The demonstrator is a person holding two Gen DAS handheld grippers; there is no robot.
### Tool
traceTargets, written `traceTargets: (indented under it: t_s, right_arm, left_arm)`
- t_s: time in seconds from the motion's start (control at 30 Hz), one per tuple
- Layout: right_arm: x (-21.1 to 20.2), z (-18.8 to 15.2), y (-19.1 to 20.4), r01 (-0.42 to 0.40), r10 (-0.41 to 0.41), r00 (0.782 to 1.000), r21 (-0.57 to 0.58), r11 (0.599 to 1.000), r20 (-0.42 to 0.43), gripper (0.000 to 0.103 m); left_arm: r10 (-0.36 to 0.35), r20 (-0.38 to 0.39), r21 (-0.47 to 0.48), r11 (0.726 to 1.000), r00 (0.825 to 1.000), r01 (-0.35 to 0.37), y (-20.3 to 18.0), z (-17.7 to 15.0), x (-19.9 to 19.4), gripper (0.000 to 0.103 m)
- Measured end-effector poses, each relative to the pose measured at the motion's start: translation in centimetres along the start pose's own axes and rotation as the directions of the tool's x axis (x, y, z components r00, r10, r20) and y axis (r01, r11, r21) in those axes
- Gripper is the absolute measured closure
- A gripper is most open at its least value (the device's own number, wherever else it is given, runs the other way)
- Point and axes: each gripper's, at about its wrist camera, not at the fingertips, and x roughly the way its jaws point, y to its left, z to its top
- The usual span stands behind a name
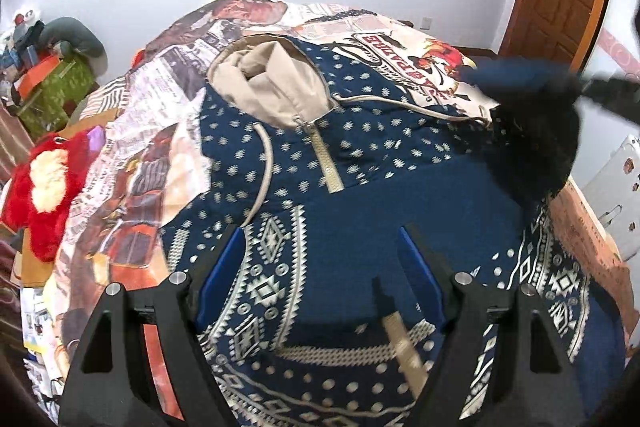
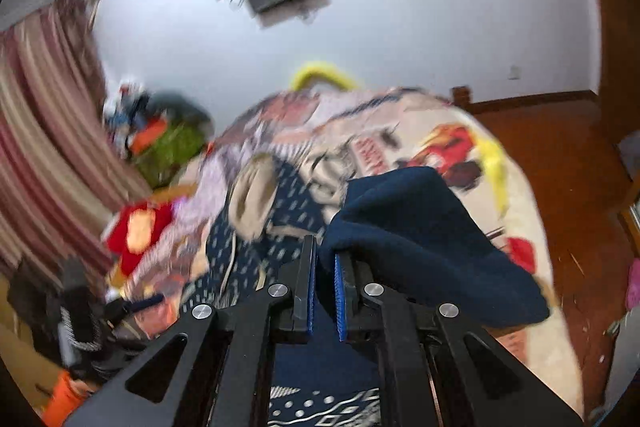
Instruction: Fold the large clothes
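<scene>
The fold looks barely begun. Nearest, the left tool (image 1: 320,247) hangs released over the hoodie (image 1: 360,187), nothing between its pads. At two o'clock, the right tool (image 2: 324,251) is clenched on a plain navy sleeve (image 2: 420,227), lifting it. The hoodie, navy with cream patterning, zip and beige-lined hood (image 1: 268,83), lies spread on the bed (image 1: 160,87) toward twelve.

The left tool (image 1: 320,259) hangs wide open over a blue hoodie (image 1: 360,195). The hoodie lies on the bed (image 1: 132,131). A red soft toy (image 1: 44,183) sits beside it.
</scene>
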Motion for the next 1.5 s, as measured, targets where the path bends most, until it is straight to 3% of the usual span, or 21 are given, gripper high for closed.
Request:
traceTargets:
  t_s: [0.17,0.43,0.47,0.53,0.57,0.6,0.7,0.8,0.93,1.0,1.17,1.27,1.37,1.43,1.5]
  right_arm:
    - [6.4,-4.3,1.4,-0.007,0.007,0.982,0.002,1.000,-0.187,0.097]
    - [9.9,-8.5,0.3,0.047,-0.029,0.933,0.044,0.998,-0.359,0.094]
    - [10.0,-8.8,-0.2,0.056,-0.029,0.920,0.057,0.997,-0.392,0.091]
    - [10.0,-9.2,-0.7,0.044,-0.004,0.901,0.082,0.996,-0.434,0.058]
    - [9.6,-9.3,-1.0,0.028,0.016,0.898,0.094,0.995,-0.439,0.049]
    - [9.0,-9.4,-1.2,0.014,0.029,0.902,0.096,0.995,-0.431,0.045]
    - [6.7,-9.2,-1.6,0.004,0.019,0.913,0.055,0.998,-0.408,0.044]
    - [3.5,-8.5,-2.8,-0.001,0.017,0.937,0.045,0.999,-0.349,0.043]
    - [-1.3,-7.5,-5.7,0.062,-0.055,0.970,0.019,0.998,-0.235,0.037]
    - [-3.5,-7.1,-7.3,0.114,-0.113,0.977,0.000,0.993,-0.180,0.034]
    - [-8.4,-6.9,-12.2,0.249,-0.247,0.966,0.009,0.969,-0.082,0.033]
    - [-10.1,-6.9,-15.1,0.274,-0.270,0.961,0.058,0.960,-0.067,0.033]
    - [-11.1,-7.3,-17.5,0.288,-0.282,0.957,0.112,0.951,-0.068,0.033]
    - [-11.2,-7.9,-18.5,0.294,-0.286,0.955,0.140,0.946,-0.075,0.033]
    - [-11.1,-8.4,-19.2,0.296,-0.285,0.954,0.157,0.942,-0.087,0.033]
  left_arm:
    - [0.031,-0.001,0.004,1.000,1.000,-0.031,1.4,-1.3,-1.1,0.026]
    - [0.046,-0.008,0.026,0.999,0.999,-0.046,1.5,-2.1,-1.7,0.026]
    - [0.041,-0.007,0.028,0.999,0.999,-0.041,1.3,-2.0,-1.7,0.026]
    - [0.036,-0.004,0.036,0.999,0.999,-0.036,0.7,-1.6,-1.9,0.026]
    - [0.030,0.000,0.041,0.999,1.000,-0.030,0.3,-1.3,-2.0,0.026]
    - [0.022,0.003,0.046,0.999,1.000,-0.022,-0.2,-1.0,-2.1,0.026]
    - [0.000,-0.001,0.060,0.998,1.000,0.000,-1.6,0.1,-1.9,0.026]
    - [-0.028,-0.008,0.094,0.995,1.000,0.029,-4.3,1.9,-1.3,0.026]
    - [-0.105,-0.026,0.138,0.985,0.994,0.107,-8.8,4.2,0.0,0.026]
    - [-0.147,-0.048,0.162,0.975,0.988,0.153,-11.7,5.5,1.2,0.026]
    - [-0.223,-0.167,0.241,0.935,0.960,0.260,-19.1,7.6,5.6,0.026]
    - [-0.217,-0.211,0.292,0.916,0.953,0.274,-23.7,8.2,8.0,0.026]
    - [-0.235,-0.268,0.335,0.886,0.934,0.319,-27.7,8.2,10.2,0.026]
    - [-0.206,-0.291,0.370,0.876,0.934,0.309,-29.4,7.9,11.4,0.026]
    - [-0.142,-0.290,0.428,0.865,0.946,0.261,-30.8,7.3,12.6,0.026]
